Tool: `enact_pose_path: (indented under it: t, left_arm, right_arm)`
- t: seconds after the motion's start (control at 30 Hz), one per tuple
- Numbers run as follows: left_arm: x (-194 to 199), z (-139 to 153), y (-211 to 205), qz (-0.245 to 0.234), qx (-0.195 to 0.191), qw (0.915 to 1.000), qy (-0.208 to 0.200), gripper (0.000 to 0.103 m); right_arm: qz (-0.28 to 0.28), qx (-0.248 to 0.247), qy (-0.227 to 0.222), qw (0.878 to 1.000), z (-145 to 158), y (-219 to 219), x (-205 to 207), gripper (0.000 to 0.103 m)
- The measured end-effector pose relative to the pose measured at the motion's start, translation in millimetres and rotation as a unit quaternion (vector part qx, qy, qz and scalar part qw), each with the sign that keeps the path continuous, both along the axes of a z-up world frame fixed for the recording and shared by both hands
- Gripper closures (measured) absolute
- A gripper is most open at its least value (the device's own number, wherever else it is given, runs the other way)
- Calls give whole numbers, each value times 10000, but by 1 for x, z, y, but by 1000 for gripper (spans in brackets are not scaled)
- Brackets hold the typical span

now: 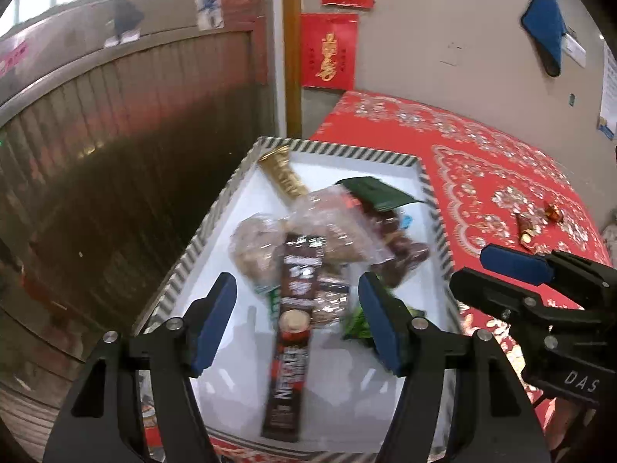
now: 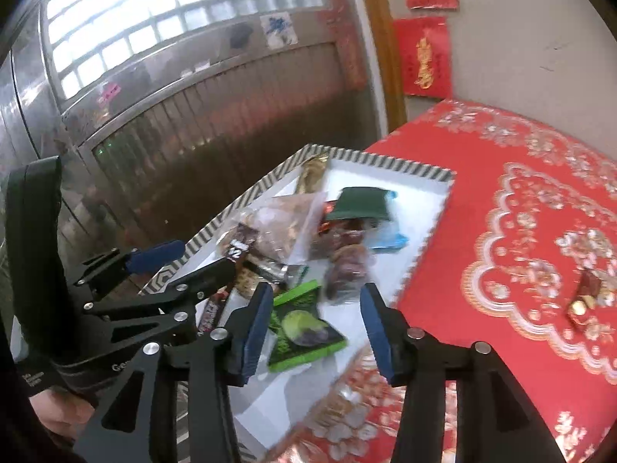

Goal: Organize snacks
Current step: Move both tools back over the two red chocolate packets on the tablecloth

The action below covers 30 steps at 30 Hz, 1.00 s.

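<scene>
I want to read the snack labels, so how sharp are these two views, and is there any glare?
Left wrist view: the coffee stick is smeared lengthwise, its lettering only partly legible; the tray rim bows from fisheye. Right wrist view: the green packet and the tablecloth near it are motion-blurred; the window is blown out.

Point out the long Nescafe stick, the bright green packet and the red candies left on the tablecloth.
Nescafe stick (image 1: 288, 362): left wrist view, on the cup print at mid-length.
Green packet (image 2: 304, 332): right wrist view, on its printed front.
Red candies (image 1: 534, 222): left wrist view, on the wrappers lying outside the box.
</scene>
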<state>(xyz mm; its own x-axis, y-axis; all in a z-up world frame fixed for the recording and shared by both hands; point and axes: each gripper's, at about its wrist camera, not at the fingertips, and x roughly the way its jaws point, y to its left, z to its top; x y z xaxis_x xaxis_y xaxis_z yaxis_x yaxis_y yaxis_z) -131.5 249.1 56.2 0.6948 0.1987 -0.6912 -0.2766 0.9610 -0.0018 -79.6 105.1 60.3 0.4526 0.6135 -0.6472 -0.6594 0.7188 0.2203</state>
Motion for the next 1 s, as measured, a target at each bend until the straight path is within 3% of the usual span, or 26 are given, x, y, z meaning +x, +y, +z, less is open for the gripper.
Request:
enact_pose_path:
  t: [0.47,0.7,0.77,1.0]
  left_arm:
    - [42,9,-94,-1177,-133,9925,304,38]
    - [74,10,-148,-1842,-258,9806,621,38]
    - [87,10,-164,-2103,-413,9736,784,38]
    - [142,-1,-209,-2335,-592,9618,1303,38]
  right_arm:
    - [-1210,-118,-26,9926,-2,-122,21,47]
    - [-1860,-207,65,9823,-8,-195,33,42]
    - [-1983,-258,106,9797,-10,-212,36,42]
    - [-2431,-201,196,9696,-11,-266,50,40]
